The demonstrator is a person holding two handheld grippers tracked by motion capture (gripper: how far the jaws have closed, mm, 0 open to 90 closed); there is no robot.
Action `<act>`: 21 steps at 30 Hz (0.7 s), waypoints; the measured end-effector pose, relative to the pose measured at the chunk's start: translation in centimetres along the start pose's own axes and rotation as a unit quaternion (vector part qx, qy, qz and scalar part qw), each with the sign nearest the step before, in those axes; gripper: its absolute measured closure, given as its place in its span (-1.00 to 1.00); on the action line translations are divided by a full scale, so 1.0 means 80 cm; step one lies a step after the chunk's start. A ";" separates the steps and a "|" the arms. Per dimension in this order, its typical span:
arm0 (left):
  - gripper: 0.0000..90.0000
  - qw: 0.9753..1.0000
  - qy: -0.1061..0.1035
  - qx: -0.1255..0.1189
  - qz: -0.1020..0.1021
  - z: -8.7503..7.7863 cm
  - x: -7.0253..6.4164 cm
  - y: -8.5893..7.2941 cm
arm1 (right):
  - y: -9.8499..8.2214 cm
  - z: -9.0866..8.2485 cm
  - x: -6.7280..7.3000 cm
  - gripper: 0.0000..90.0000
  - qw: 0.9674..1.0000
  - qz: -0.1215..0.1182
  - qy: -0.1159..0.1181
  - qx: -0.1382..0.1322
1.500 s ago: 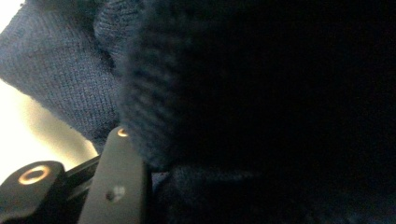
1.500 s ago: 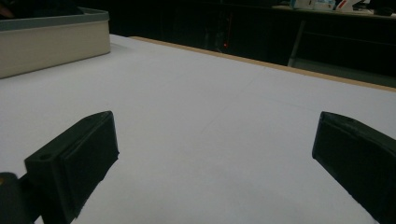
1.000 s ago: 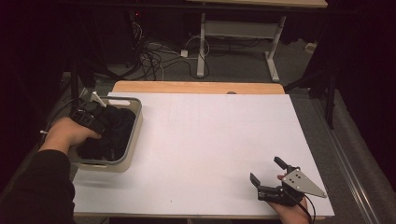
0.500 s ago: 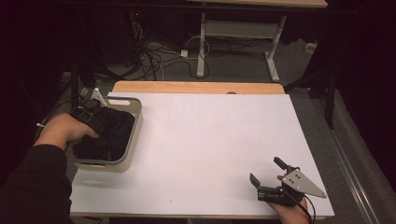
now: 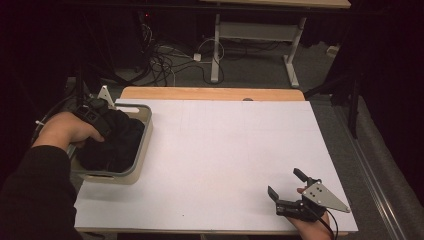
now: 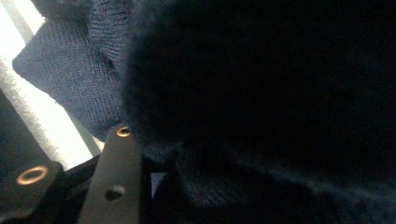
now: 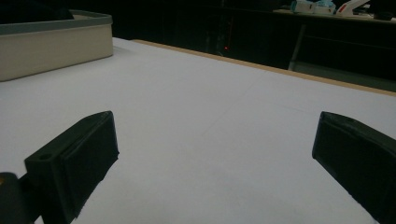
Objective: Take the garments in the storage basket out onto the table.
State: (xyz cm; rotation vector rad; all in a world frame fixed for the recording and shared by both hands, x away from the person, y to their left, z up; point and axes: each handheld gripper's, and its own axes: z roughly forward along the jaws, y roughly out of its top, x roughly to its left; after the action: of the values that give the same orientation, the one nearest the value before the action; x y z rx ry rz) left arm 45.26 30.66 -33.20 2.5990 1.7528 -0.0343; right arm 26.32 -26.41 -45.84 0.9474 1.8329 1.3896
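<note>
Looking down from the high view, the left gripper (image 5: 102,120) is buried in a dark knit garment (image 5: 112,145) that's bunched up inside a beige bin (image 5: 142,150) sitting at the left edge of the white table (image 5: 225,150). The person's left hand (image 5: 62,131) wraps the gripper body right over the bin's left side. In the left gripper view the dark knit garment (image 6: 261,93) is pressed up against the lens, one black jaw shows at the bottom left with fabric bulging right beside it, and the other jaw is lost in the cloth, so it looks like it's got a fold pinched at a middling width, but honestly I can't tell for sure that it's clamped. Over on the near right corner, the right gripper (image 5: 287,186) lies low at the table edge, jaws spread wide with nothing between them. The right gripper view has both black jaws far apart over bare white tabletop, with the beige bin (image 7: 56,42) way off at the upper left.
</note>
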 end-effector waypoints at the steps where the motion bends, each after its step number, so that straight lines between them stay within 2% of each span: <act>1: 0.22 1.000 0.000 0.002 -0.001 -0.002 0.000 0.001 | 0.000 0.000 0.000 -0.98 1.000 0.000 0.001 0.000; 7: 0.22 1.000 0.002 0.010 -0.005 -0.017 -0.002 0.002 | 0.001 0.000 0.001 -0.98 1.000 0.000 0.002 -0.001; 11: 0.22 1.000 0.001 0.007 -0.005 -0.027 -0.003 0.002 | 0.001 -0.001 0.000 -0.98 1.000 0.002 0.001 -0.003; 13: 0.22 1.000 -0.002 0.004 -0.003 -0.038 -0.005 0.001 | 0.001 -0.001 0.000 -0.98 1.000 0.002 0.000 -0.003; 21: 0.22 1.000 0.003 -0.003 0.002 -0.063 -0.012 -0.001 | 0.002 -0.002 0.001 -0.98 1.000 0.001 0.001 -0.005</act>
State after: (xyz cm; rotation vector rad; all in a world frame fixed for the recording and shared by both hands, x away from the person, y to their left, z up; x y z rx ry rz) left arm 44.94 29.90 -28.11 2.6006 1.7472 -0.0223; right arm 26.17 -26.38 -45.67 0.9439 1.8255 1.3995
